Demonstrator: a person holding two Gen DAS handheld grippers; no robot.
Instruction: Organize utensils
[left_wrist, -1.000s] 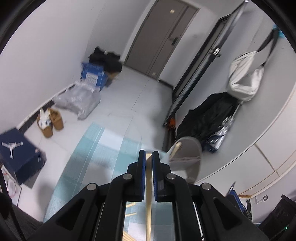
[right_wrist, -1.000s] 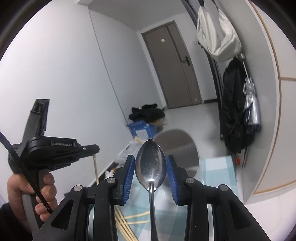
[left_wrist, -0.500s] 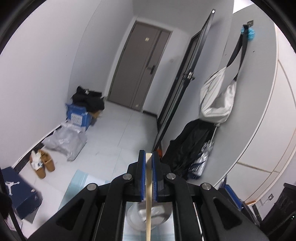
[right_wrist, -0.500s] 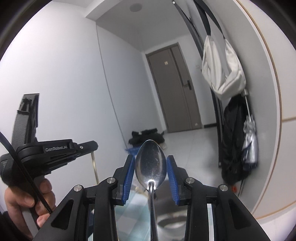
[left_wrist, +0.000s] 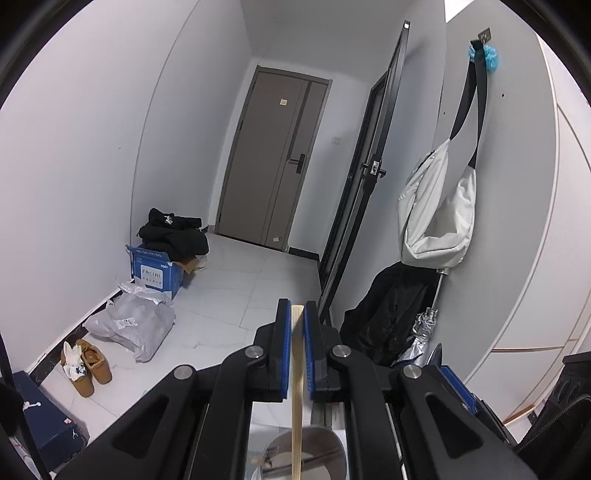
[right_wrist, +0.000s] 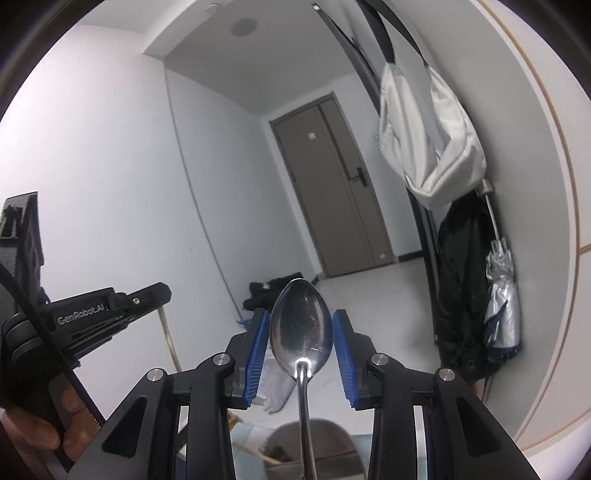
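My left gripper (left_wrist: 296, 325) is shut on a wooden chopstick (left_wrist: 296, 391) that runs upright between the blue pads. Its lower end hangs over a round metal holder (left_wrist: 325, 446) at the bottom of the left wrist view. My right gripper (right_wrist: 301, 332) is shut on a metal spoon (right_wrist: 301, 328), bowl upward between the blue pads. Its handle points down toward the same holder (right_wrist: 332, 439). The left gripper also shows in the right wrist view (right_wrist: 162, 295), with the chopstick (right_wrist: 168, 336) hanging below it.
Both cameras look up and away from the table into a hallway with a door (left_wrist: 275, 162). A white bag (left_wrist: 436, 221) and a dark coat (left_wrist: 388, 314) hang on the right wall. A blue box (left_wrist: 157, 271), bags and shoes (left_wrist: 88, 365) lie on the floor.
Both grippers have tilted upward, so the table and checked cloth have dropped out of view. The holder has slid to the bottom edge of both views. Both grips are unchanged.
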